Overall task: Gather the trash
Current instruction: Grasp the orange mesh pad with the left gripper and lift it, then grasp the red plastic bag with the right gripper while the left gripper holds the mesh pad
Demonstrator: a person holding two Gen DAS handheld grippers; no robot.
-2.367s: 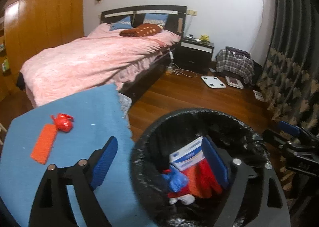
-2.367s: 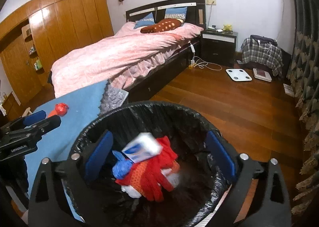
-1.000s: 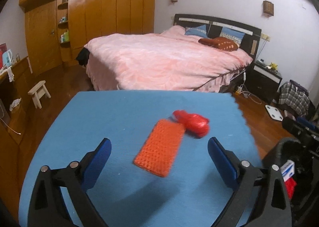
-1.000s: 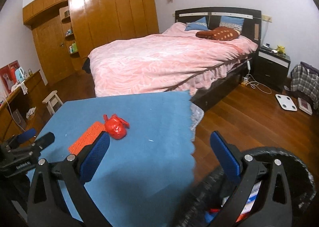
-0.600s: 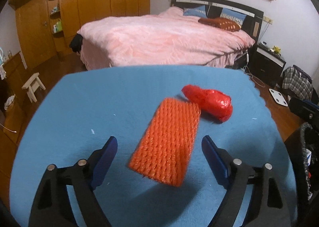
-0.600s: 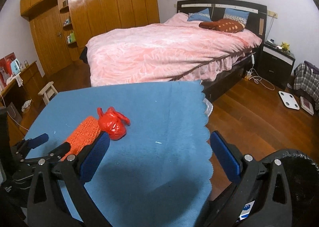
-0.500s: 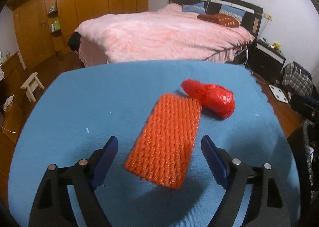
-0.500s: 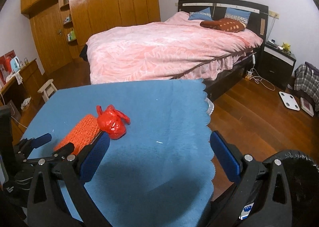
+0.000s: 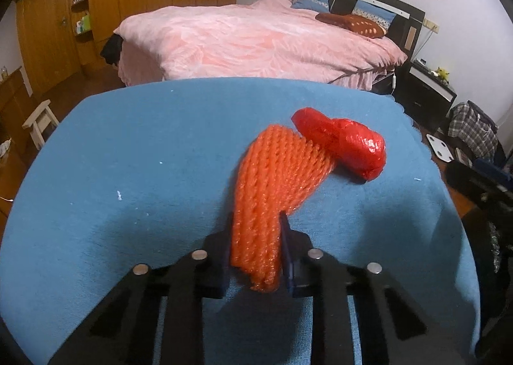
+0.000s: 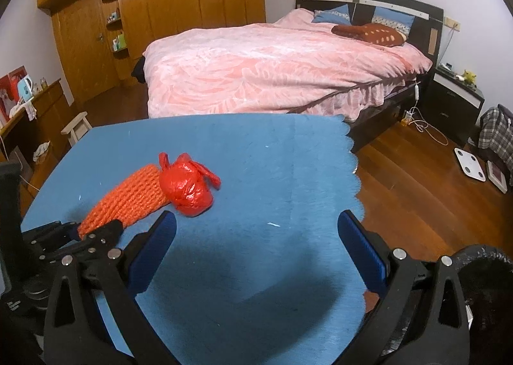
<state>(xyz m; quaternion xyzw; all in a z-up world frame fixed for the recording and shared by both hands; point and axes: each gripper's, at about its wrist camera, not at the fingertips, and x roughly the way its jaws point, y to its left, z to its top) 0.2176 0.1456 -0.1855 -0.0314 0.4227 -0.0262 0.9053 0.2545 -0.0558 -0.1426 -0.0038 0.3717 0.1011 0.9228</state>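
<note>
The left gripper (image 9: 255, 238) had its 2 fingers pinched tight on the near end of the orange foam net (image 9: 272, 185), which bunched into a narrow neck between the pads; 0.5 s before, those fingers stood wide apart on either side of the net, which lay flat. So the grasp had just been made. The net's far end fanned out, and from the left wrist view I could not tell whether it rested on the blue tablecloth (image 9: 128, 156) or was already lifted. It touched or overlapped the red plastic bag (image 9: 344, 145), a knotted bundle lying just beyond it.

The right gripper (image 10: 256, 249) hovered over the cloth with its fingers spread and nothing between them, the red bag just beyond its left finger in the right wrist view. The black-lined trash bin (image 10: 487, 272) showed at the lower right edge of that view, off the table's right side; 2.4 s before, both grippers were over it.

By my judgement, the net was secured and next needed lifting and carrying right to the bin. The red bag looked like the 1 piece left on the table, and the free right gripper seemed placed to take it.
</note>
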